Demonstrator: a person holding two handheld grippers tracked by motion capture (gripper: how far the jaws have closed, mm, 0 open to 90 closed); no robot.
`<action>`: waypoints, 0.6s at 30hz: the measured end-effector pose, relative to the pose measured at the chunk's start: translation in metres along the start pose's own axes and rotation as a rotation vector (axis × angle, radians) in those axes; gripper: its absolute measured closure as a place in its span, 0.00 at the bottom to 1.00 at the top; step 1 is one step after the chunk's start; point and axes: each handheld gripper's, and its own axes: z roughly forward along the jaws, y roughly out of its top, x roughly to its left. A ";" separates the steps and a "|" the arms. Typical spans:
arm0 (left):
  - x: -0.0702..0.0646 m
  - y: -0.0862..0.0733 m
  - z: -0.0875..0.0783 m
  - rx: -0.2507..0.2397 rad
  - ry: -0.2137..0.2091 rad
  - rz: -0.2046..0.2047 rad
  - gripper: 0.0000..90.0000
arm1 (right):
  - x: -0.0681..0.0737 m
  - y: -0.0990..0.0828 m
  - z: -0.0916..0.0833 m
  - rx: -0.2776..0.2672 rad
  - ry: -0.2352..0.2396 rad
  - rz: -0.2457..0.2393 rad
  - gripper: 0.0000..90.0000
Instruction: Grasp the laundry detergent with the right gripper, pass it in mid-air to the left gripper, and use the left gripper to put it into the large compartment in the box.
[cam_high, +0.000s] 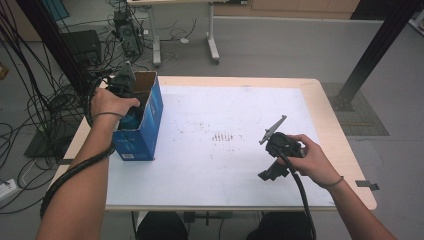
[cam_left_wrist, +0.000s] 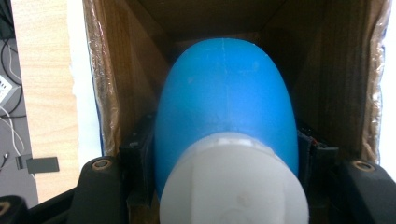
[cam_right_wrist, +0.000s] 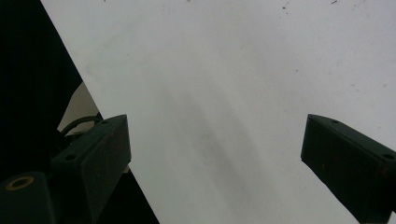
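— High view first: what can you make out on the left side?

— My left gripper (cam_high: 121, 82) sits down in the open top of the blue cardboard box (cam_high: 145, 131), which stands at the left edge of the white table (cam_high: 220, 165). The hand (cam_high: 111, 102) covers most of the gripper body, and its jaws are lost inside the box, so from up here I can't see what they hold.

— And the right side?

— My right gripper (cam_high: 274, 167) hovers over the table's right half, well apart from the box. Its grey plate sticks up toward the middle of the table. The jaw tips are small and dark from this angle; I can't judge their gap here.

— Left gripper view, then?

— That settles it. A blue bottle (cam_left_wrist: 226, 102) with a white cap (cam_left_wrist: 233, 186) lies between my jaws, cap toward the camera, rounded body pointing deeper into the box. The black pads (cam_left_wrist: 140, 149) press against both flanks of the bottle, so the jaws are clamped on it. The brown inner walls of the box rise on either side. The bottle's far end is hidden by its own bulge, and the cap is cut off at the bottom edge.

— Right gripper view?

— Both jaws stand wide apart with nothing between them, just bare white tabletop beneath. The table edge runs diagonally at the left, and beyond it all is dark and hard to read.
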 end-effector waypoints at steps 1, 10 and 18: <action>0.000 0.000 0.000 0.001 -0.001 0.002 0.42 | 0.000 0.000 0.000 -0.002 0.001 0.001 0.09; 0.001 -0.001 0.000 0.001 -0.004 -0.001 0.42 | 0.000 0.001 -0.001 0.000 -0.007 -0.007 0.09; 0.000 0.000 0.000 0.003 -0.001 0.005 0.42 | -0.001 0.000 -0.001 -0.003 -0.005 -0.004 0.09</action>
